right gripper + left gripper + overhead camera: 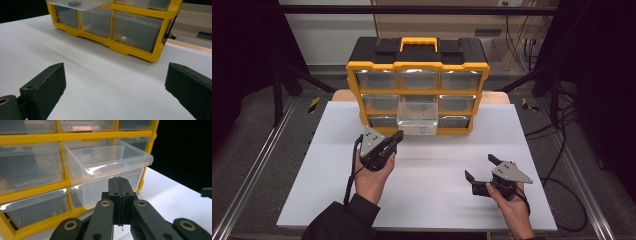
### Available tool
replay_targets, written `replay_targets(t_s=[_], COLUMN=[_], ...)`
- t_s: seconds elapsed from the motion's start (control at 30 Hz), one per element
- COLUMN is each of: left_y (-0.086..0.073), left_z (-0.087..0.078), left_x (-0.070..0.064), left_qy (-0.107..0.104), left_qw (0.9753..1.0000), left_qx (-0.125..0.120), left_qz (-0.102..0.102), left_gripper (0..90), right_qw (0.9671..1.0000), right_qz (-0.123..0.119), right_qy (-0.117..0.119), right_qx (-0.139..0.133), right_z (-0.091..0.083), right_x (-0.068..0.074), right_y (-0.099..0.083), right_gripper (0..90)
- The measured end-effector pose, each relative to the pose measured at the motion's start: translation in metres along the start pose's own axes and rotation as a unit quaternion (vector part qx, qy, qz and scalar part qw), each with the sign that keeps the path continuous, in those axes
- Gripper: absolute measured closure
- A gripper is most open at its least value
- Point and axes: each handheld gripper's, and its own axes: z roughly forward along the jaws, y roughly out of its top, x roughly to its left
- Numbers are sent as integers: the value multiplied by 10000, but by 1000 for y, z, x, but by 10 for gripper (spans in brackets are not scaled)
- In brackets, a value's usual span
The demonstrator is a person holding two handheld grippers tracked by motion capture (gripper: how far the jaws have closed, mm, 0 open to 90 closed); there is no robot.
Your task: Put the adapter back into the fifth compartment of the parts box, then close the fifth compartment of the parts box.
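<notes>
A yellow and black organiser with clear drawers stands at the back of the white table. Its centre drawer is pulled out; in the left gripper view this drawer sits just beyond my jaws. My left gripper is shut with nothing in it, its tips close to the drawer's front lower edge. To the right, my right gripper rests low over the table, wide open and empty. A small dark item lies in the pulled-out drawer.
The organiser's yellow base is ahead of the right gripper across bare white table. Metal rails run along both table sides. Cables lie on the floor at the right. The right gripper's jaw shows far right in the left gripper view.
</notes>
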Motion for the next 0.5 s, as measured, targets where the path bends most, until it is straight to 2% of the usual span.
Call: replay_targets(t_s=[0.13,0.37,0.5], left_y=[-3,-7,-9], left_z=[7,12,16], left_x=[2,2,0], left_qy=[-81,21,70], left_qw=[9999,9999,9999], left_qx=[13,123,132], left_qz=[-144,63,45], left_gripper=[895,894,894], right_qw=[10000,9996,9997], right_qz=[-72,-202,-188], right_qy=[62,170,166], right_qx=[29,69,58], right_z=[2,5,4], right_x=[2,5,4], right_y=[0,0,0], right_gripper=[38,39,39])
